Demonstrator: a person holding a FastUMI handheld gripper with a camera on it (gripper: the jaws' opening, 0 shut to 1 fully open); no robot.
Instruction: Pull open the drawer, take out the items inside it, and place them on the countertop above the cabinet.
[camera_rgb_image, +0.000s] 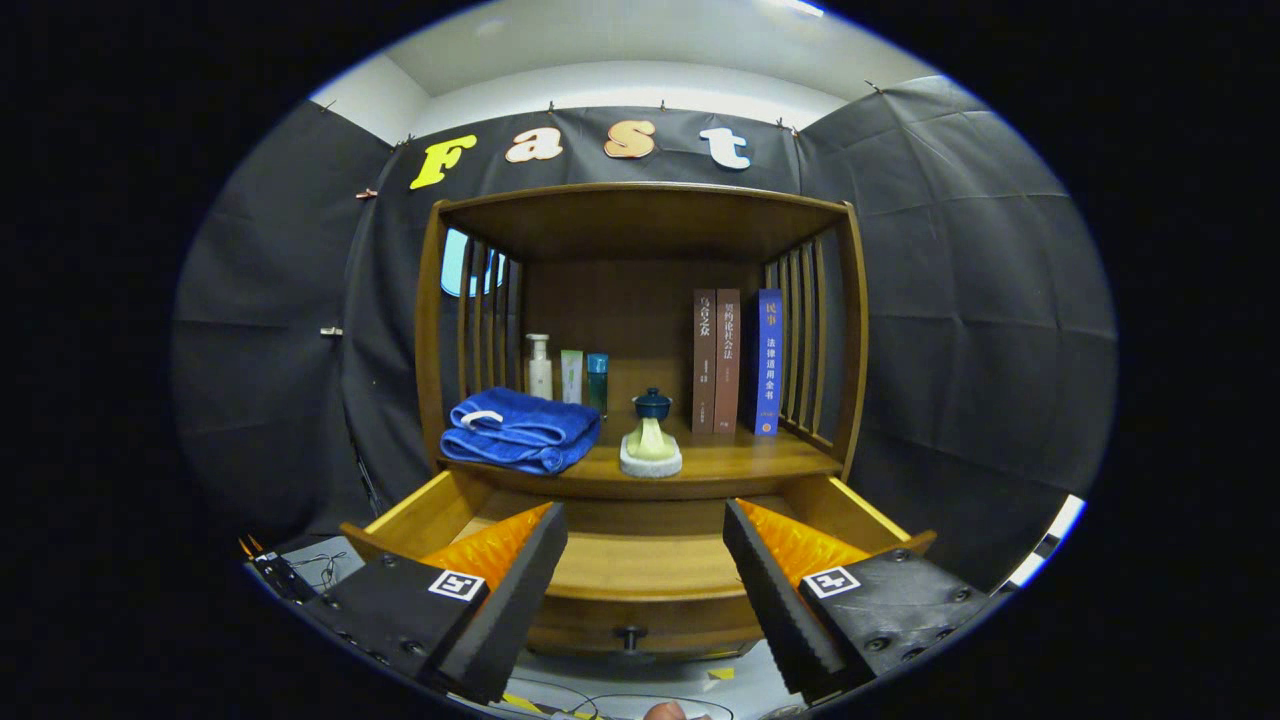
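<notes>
Gripper view: hand-held gripper (645, 600) level, fingers spread wide over open drawer (640, 570).

Your gripper camera faced the cabinet (640, 330) squarely, looking down into the open drawer (640, 565) from seemingly close range.

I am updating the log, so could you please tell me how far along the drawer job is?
Done: the drawer is pulled open, and the blue towel and small lidded teapot sit on the countertop. In hand: nothing; the gripper is open, fingers apart over the drawer. Left: the visible drawer floor looks bare, though the fingers hide its sides.
</notes>
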